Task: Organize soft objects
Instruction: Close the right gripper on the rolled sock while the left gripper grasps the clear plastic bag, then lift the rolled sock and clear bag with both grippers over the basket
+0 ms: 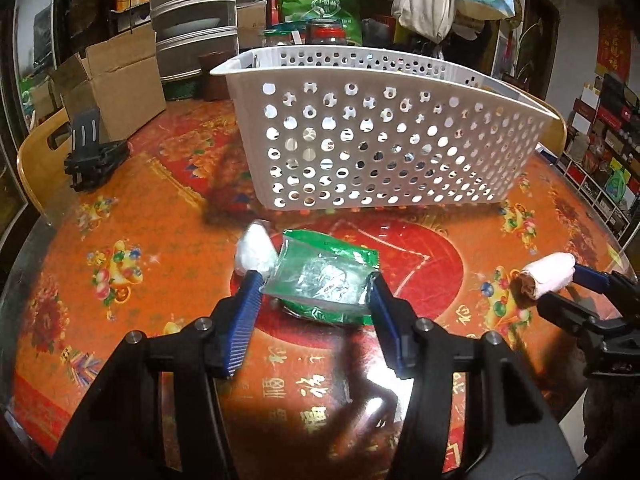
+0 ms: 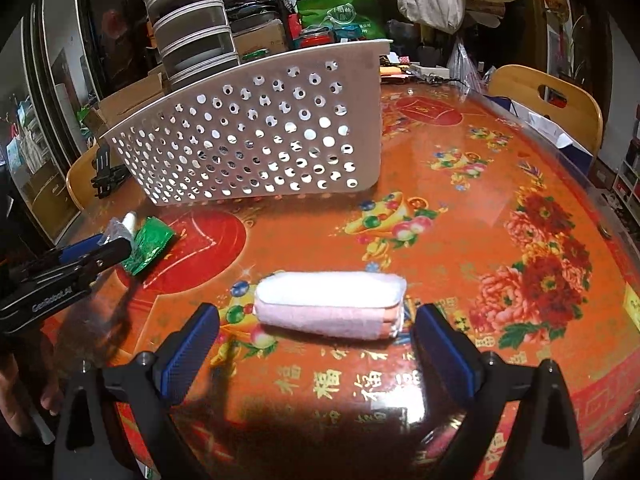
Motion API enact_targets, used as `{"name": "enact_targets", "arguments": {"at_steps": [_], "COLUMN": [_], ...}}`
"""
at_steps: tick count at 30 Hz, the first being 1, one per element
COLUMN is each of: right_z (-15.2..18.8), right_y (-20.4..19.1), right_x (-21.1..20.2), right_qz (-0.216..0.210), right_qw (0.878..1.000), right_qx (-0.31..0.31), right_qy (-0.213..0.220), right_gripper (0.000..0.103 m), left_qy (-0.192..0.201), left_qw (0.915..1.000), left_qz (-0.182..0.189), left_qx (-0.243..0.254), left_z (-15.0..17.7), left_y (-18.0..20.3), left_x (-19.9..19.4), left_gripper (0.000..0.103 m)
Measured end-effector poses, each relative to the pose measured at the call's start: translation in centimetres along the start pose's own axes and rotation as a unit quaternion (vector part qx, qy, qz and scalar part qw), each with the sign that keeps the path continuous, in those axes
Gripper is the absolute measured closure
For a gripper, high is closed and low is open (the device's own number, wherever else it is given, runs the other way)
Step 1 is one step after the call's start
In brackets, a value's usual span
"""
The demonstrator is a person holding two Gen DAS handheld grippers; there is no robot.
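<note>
Left wrist view: the tabletop wears a glossy red-and-orange cloth with gold characters. A white perforated basket stands on it; behind the basket, cardboard boxes, stacked containers and hanging bags crowd the room. In front of the basket, the left tongs are clenched on a green foil packet (its lower edge is hidden).

Right wrist view: the right tongs stand released around a pink-and-white rolled cloth, lying before the basket's right end. A wooden chair stands right of the basket. The cloth's underside is out of sight.
</note>
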State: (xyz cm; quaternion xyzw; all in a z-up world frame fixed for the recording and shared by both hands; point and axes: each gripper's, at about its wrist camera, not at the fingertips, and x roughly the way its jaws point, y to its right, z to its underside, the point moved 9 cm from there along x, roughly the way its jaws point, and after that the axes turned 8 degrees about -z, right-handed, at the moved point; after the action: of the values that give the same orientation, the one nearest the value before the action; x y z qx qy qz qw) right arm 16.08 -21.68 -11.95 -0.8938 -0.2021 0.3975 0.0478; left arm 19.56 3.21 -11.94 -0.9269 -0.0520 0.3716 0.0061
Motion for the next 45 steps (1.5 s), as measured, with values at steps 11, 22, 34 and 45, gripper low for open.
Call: {"name": "enact_targets", "arguments": {"at_steps": [11, 22, 34, 45], "right_z": [-0.3, -0.2, -2.2, -4.4], "right_y": [0.2, 0.0, -1.4, -2.7], "right_x": [0.6, 0.0, -4.6, -6.2], "right_qz": [0.037, 0.038, 0.011, -0.006], "right_qw": [0.999, 0.998, 0.995, 0.994], "right_qx": [-0.019, -0.037, -0.052, -0.066], "right_qy": [-0.002, 0.017, 0.080, 0.083], "right_gripper": [0.024, 0.030, 0.030, 0.030], "left_qy": [0.002, 0.013, 0.031, 0.048], "left_qw": [0.9999, 0.9998, 0.9994, 0.9986], "left_qz": [0.007, 0.005, 0.008, 0.017], "left_qx": [-0.009, -0.010, -0.014, -0.014], "left_z": [0.4, 0.1, -0.8, -2.9], "left_y": [-0.1, 0.0, -0.1, 0.0], "left_x": [-0.4, -1.3, -3.3, -5.8], "left_gripper": [0.052, 0.052, 0.052, 0.052]}}
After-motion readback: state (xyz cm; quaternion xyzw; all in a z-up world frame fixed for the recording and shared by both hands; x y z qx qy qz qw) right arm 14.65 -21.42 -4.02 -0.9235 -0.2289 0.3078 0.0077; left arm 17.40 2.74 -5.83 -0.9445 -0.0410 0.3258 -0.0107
